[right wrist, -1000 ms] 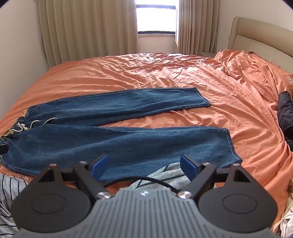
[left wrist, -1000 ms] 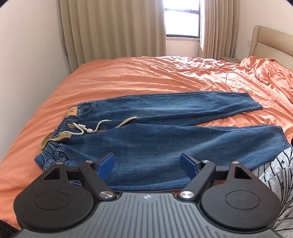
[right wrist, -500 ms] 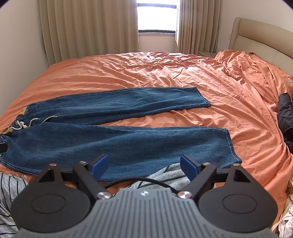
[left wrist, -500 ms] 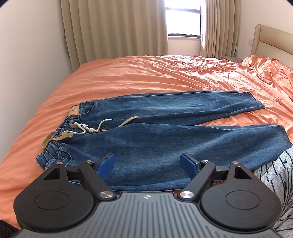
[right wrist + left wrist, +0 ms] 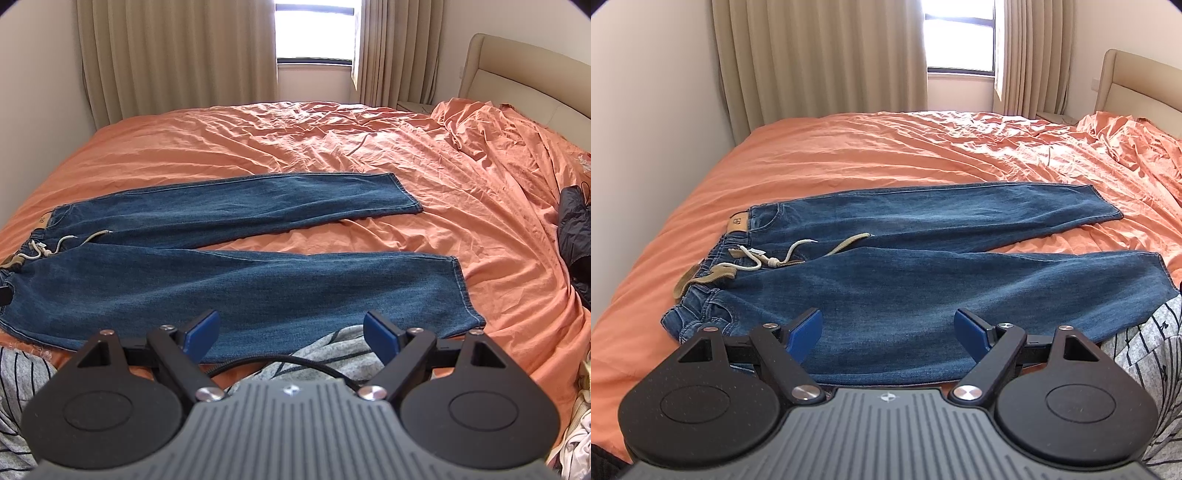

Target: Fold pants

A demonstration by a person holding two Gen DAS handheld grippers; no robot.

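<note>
Blue denim pants lie flat on the orange bed, waistband with a tan drawstring at the left, both legs spread toward the right. The far leg angles away from the near leg. My left gripper hovers open above the near leg's front edge, close to the waist end. My right gripper hovers open over the near leg's front edge, short of the cuff. Neither holds anything.
The orange bedsheet is wrinkled toward a beige headboard at the right. Striped grey clothing lies at the near edge below the grippers. A dark garment sits at the far right. A wall borders the bed's left side.
Both views have crept slightly forward and tilted up a little, so the pants sit a bit lower in frame. The pants have not moved and both grippers stay open.
</note>
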